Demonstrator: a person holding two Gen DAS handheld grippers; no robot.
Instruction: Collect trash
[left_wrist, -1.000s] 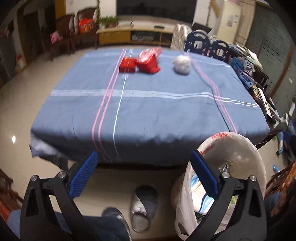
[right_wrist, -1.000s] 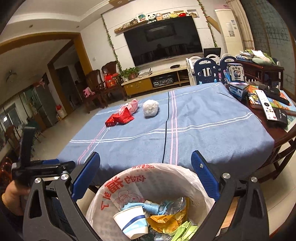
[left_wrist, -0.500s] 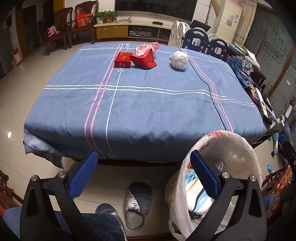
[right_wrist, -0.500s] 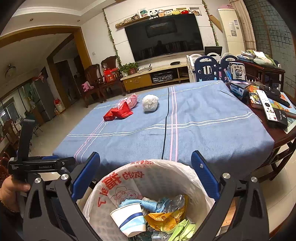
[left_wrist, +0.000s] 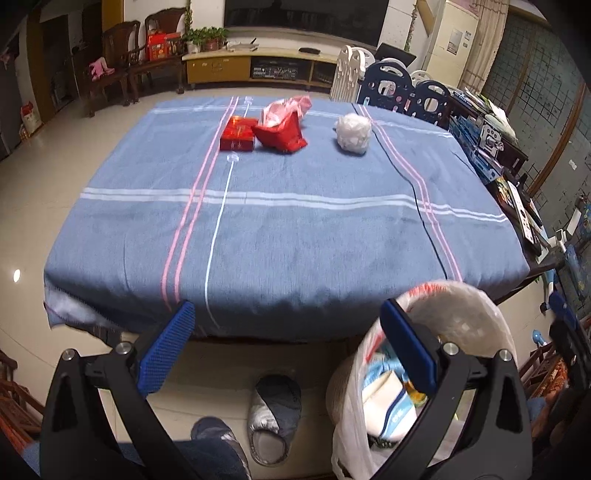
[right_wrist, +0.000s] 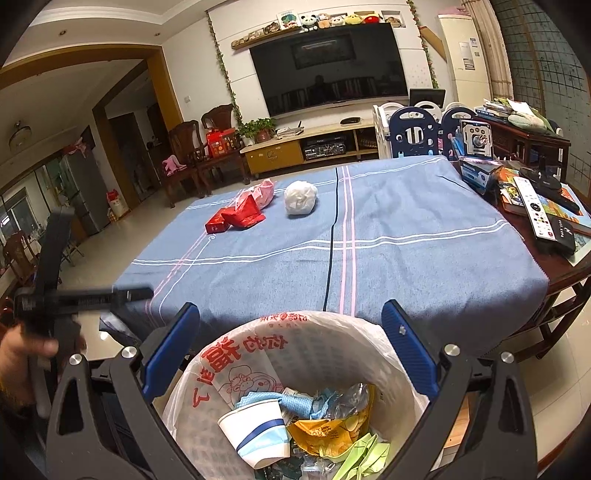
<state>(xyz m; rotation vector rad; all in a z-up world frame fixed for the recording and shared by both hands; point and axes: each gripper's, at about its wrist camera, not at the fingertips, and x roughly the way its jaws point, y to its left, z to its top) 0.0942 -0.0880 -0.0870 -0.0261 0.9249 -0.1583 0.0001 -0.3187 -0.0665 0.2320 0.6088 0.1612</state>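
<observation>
On the far part of the blue tablecloth (left_wrist: 295, 221) lie a red box (left_wrist: 238, 133), a crumpled red wrapper (left_wrist: 282, 133) with a pink bag (left_wrist: 284, 107) behind it, and a white crumpled ball (left_wrist: 352, 132). They show in the right wrist view too: red box (right_wrist: 216, 223), red wrapper (right_wrist: 245, 214), white ball (right_wrist: 301, 197). A bin lined with a white bag (right_wrist: 295, 354) holds a paper cup (right_wrist: 255, 432) and wrappers. My left gripper (left_wrist: 284, 343) is open at the table's near edge. Over the bin hangs my right gripper (right_wrist: 291, 339), open and holding nothing.
A slipper (left_wrist: 273, 417) and a person's foot lie on the floor below the table edge. Remotes and books (right_wrist: 543, 214) crowd the table's right side. A hand (right_wrist: 22, 358) holds the left gripper's handle. Chairs and a TV cabinet stand behind.
The left gripper has risen and tipped toward the table, so the trash items look nearer. The right gripper stays over the bin, drifting slightly.
</observation>
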